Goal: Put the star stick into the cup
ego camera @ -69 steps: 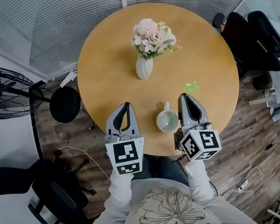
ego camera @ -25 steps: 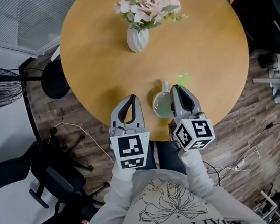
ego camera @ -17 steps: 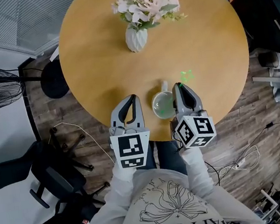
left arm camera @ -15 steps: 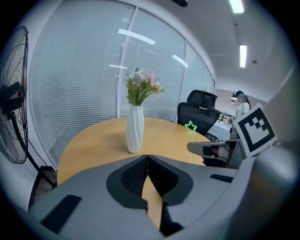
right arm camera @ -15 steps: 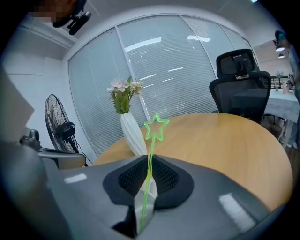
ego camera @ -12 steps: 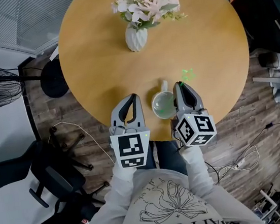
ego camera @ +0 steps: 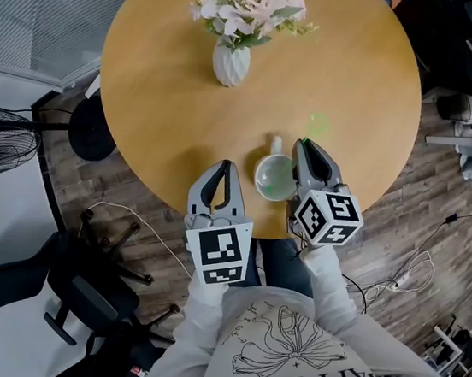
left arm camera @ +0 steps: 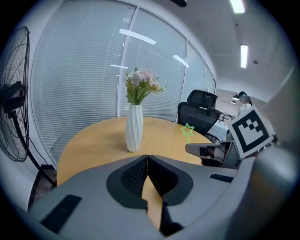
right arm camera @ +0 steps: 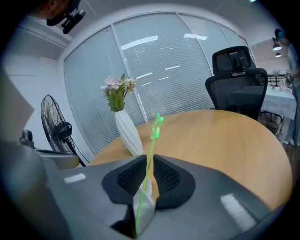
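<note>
White flower vase [ego camera: 232,63] on round wooden table [ego camera: 166,115]

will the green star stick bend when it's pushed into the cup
Probably light and slightly bendy: the star stick is very thin and long. It juts straight from the right gripper, shut on it, so likely stiff enough to steer.

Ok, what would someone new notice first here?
The pink flowers in a white vase at the far side of the round table stand out first. Next comes the thin green star stick clamped in the right tool, just right of the cup near the table's near edge. The left tool is shut and empty.
</note>
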Demonstrator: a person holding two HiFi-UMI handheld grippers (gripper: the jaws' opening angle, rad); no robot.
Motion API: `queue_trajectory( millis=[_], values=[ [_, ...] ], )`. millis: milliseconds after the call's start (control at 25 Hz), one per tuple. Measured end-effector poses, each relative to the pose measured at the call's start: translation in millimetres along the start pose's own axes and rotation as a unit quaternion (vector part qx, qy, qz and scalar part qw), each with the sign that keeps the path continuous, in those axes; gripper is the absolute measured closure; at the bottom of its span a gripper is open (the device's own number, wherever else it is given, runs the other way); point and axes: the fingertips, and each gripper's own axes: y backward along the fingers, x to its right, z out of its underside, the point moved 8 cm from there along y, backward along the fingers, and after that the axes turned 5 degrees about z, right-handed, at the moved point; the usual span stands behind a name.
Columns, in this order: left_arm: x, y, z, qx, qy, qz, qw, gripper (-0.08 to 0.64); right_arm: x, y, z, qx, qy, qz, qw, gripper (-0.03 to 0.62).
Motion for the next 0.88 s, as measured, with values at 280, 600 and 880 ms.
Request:
queue_trajectory(
  millis=[280, 600, 880],
  values=[
    [4.6, 6.7, -8.8, 0.014, -0.005, -0.002, 0.9999, 0.554, -1.5, 10.9, -4.2, 0.004, -0.002, 0.002, 1.0, 0.492],
    [13.1, 21.0, -42.0, 0.058, -0.015, -0.006, 0.9982, 0.554, -5.8, 44.6, -49.1, 0.071, 0.02, 0.011, 0.997, 0.485],
    [25.3, 43.5, -84.0, 0.113, -0.034, -0.01, 0.9929, 0.554, -19.7, 81.2, -106.2, 0.149, 0.041, -0.006, 0.988, 0.486]
  ],
)
